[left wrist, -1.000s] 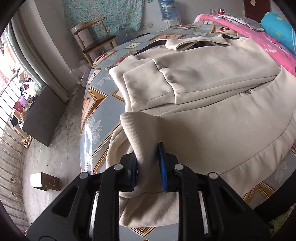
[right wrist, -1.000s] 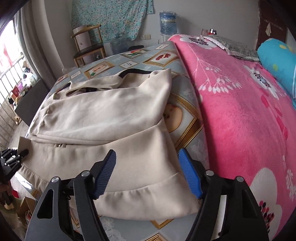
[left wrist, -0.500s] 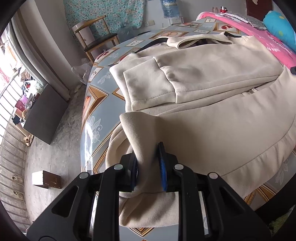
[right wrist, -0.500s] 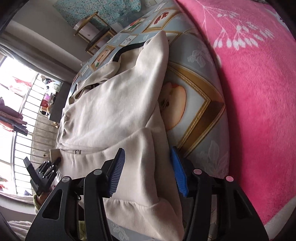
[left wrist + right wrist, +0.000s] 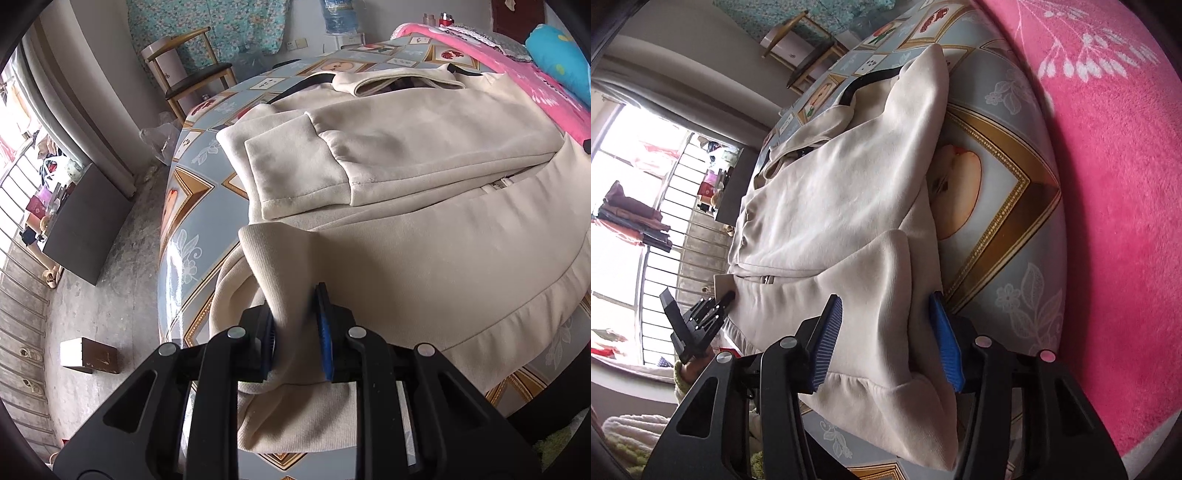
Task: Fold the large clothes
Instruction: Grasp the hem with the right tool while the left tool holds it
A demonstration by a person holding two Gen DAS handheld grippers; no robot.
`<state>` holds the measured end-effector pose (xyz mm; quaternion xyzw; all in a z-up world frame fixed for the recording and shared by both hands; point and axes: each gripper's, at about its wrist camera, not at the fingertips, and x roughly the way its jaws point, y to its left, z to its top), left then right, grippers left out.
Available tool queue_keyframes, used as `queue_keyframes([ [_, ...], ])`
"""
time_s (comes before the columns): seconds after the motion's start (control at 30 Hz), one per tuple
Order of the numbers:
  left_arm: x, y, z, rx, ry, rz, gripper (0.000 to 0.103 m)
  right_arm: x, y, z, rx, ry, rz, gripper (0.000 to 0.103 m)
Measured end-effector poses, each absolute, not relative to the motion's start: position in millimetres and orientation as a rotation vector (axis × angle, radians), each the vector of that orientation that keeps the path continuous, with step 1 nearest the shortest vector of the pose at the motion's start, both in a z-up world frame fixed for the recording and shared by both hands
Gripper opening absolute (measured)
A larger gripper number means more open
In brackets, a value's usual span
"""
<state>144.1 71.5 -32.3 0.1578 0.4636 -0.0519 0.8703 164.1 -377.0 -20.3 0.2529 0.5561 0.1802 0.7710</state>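
A large cream zip-up jacket [image 5: 424,206] lies flat on the bed, sleeves folded across its front. It also shows in the right wrist view [image 5: 834,206]. My left gripper [image 5: 297,328] is shut on the jacket's ribbed hem corner at the near left and holds it raised in a pinch. My right gripper [image 5: 886,343] is open, tilted, with its blue pads either side of a raised fold at the jacket's near right hem. The left gripper also shows small in the right wrist view [image 5: 698,317].
The bed has a blue and gold patterned sheet [image 5: 184,221] and a pink blanket [image 5: 1108,184] along the right. A wooden chair [image 5: 192,70] stands beyond the bed. A small box [image 5: 88,356] and a dark cabinet [image 5: 85,225] stand on the floor at left.
My right gripper has rolled to a tilt and moved in over the jacket's right hem, its jaws narrowing around the fold. My left gripper has kept its hold almost still.
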Motion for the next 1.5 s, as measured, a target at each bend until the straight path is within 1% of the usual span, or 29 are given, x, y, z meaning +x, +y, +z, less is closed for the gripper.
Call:
queue_keyframes([
  [0.2, 143, 70, -33, 0.344, 0.967, -0.104, 0.019, 151, -373, -5, 0.490, 1.197, 0.392, 0.048],
  [0.33, 143, 70, -33, 0.354, 0.965, -0.105, 0.019, 158, -376, 1, 0.508, 1.171, 0.378, 0.048],
  [0.53, 143, 70, -33, 0.356, 0.965, -0.105, 0.019, 172, -365, -16, 0.516, 1.237, 0.390, 0.048],
  [0.77, 143, 69, -33, 0.355, 0.966, -0.107, 0.019, 160, -360, -16, 0.466, 1.283, 0.406, 0.048],
  [1.07, 142, 69, -33, 0.358, 0.966, -0.107, 0.019, 172, -363, -24, 0.497, 1.280, 0.390, 0.048],
  [1.33, 142, 70, -33, 0.356, 0.963, -0.108, 0.019, 152, -348, -16, 0.397, 1.307, 0.435, 0.048],
  [1.47, 142, 68, -33, 0.360, 0.963, -0.108, 0.019, 151, -345, -13, 0.343, 1.287, 0.414, 0.048],
  [1.5, 142, 68, -33, 0.361, 0.964, -0.108, 0.019, 153, -344, -14, 0.331, 1.281, 0.399, 0.046],
])
